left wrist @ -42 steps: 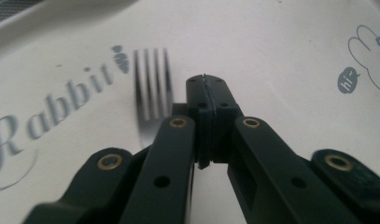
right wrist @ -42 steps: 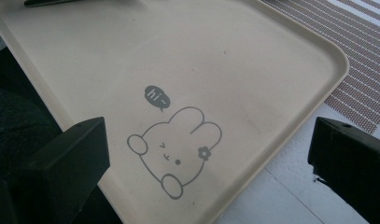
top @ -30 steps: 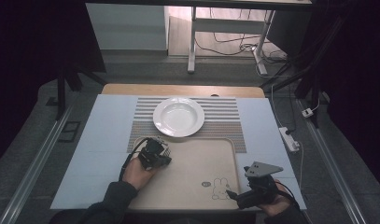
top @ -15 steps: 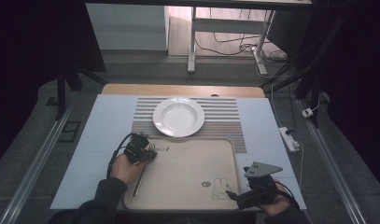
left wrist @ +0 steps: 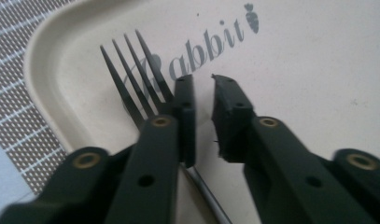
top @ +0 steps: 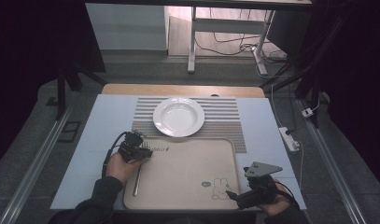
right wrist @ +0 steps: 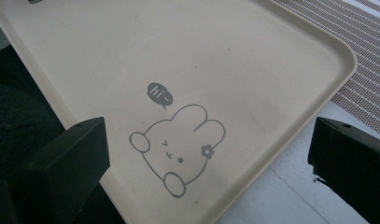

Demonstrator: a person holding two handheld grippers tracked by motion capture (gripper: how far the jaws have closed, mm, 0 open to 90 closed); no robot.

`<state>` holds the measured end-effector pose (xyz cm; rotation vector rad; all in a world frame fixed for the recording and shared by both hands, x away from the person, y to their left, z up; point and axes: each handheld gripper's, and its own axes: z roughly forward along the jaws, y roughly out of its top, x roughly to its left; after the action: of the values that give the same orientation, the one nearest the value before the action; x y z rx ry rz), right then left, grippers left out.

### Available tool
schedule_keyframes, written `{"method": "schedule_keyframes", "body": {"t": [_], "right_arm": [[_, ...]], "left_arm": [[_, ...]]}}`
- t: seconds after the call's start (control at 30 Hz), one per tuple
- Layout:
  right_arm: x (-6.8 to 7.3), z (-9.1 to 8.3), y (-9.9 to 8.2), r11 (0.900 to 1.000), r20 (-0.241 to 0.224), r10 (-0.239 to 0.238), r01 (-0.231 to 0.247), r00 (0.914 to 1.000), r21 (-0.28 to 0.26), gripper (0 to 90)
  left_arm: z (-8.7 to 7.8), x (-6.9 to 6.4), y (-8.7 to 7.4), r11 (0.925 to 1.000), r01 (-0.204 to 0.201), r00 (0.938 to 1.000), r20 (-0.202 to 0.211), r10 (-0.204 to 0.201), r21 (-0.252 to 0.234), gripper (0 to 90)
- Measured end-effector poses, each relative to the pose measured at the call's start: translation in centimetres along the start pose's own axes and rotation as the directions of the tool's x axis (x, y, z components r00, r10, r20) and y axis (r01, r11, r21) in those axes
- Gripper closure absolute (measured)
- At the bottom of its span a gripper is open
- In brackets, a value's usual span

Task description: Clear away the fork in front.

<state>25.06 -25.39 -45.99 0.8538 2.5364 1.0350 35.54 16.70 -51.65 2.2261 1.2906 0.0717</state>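
Now the left gripper (top: 142,150) sits over the tray's (top: 187,198) far-left corner, and its jaws have just been opening. In the left gripper view they stand a narrow way apart, and the fork (left wrist: 131,81) lies on the tray, its neck tucked under the left jaw and its tines pointing up towards the printed "Rabbit" lettering. Nothing is pinched between the pads; the gap between them shows bare tray. From the high view the fork (top: 137,177) runs along the tray's left edge, handle towards the person, head under the gripper.

So the step in hand looks like the release: fork set down on the tray, grip just let go. Whether one jaw is touching the neck I cannot tell.

Over at the near-right corner, the right gripper (top: 234,196) waits, jaws spread wide in its own view, holding nothing, with the rabbit drawing (right wrist: 178,149) between them and the tray's rim running past.

Beyond the tray, a white plate (top: 178,116) sits on the striped mat (top: 225,126), touching neither gripper.

Next move, as I judge it: open a little wider and lift the left gripper straight up and clear, so the jaw doesn't drag the neck and skew the fork. Any sideways pull would nudge it towards the tray's rim.
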Motion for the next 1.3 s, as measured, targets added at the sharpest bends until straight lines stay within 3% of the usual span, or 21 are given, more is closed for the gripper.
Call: {"method": "schedule_keyframes", "body": {"t": [0.17,0.4,0.63,0.83,1.03,1.2,1.3], "right_arm": [[-0.2,0.1,-0.1,0.9998,-0.013,0.02,-0.02,0.9997,0.001,0.0],[-0.3,0.0,-0.1,0.9997,-0.008,0.022,-0.022,0.9997,-0.005,0.0],[-0.3,0.0,-0.1,0.9996,0.007,0.025,-0.025,0.9997,-0.008,0.0],[-0.3,-0.1,-0.1,0.9995,0.016,0.031,-0.031,0.9994,-0.005,0.0],[-0.2,-0.5,-0.1,0.9994,0.041,0.034,-0.033,0.9986,-0.013,0.0],[-0.4,-1.0,-0.5,0.9981,0.058,0.057,-0.055,0.9967,-0.025,0.0],[-0.6,-1.3,-0.7,0.9968,0.065,0.075,-0.073,0.9951,-0.034,0.0]], "left_arm": [[-0.7,-0.5,0.1,0.9991,-0.006,0.9999,0.008,0.006,-0.042,59.4],[-2.1,-1.3,0.0,0.9947,-0.043,0.9969,0.062,0.049,-0.094,41.4],[-4.4,-1.8,-1.0,0.9735,-0.122,0.9882,0.067,0.137,-0.193,24.1],[-6.4,-2.6,-1.9,0.9621,-0.163,0.9832,0.045,0.177,-0.218,12.1],[-8.0,-2.9,-4.0,0.9562,-0.156,0.9824,0.062,0.176,-0.248,5.3],[-9.3,-2.4,-6.3,0.9552,-0.099,0.9856,0.105,0.133,-0.279,3.8],[-10.0,-2.2,-7.4,0.9523,-0.084,0.9872,0.105,0.119,-0.293,3.1]]}}
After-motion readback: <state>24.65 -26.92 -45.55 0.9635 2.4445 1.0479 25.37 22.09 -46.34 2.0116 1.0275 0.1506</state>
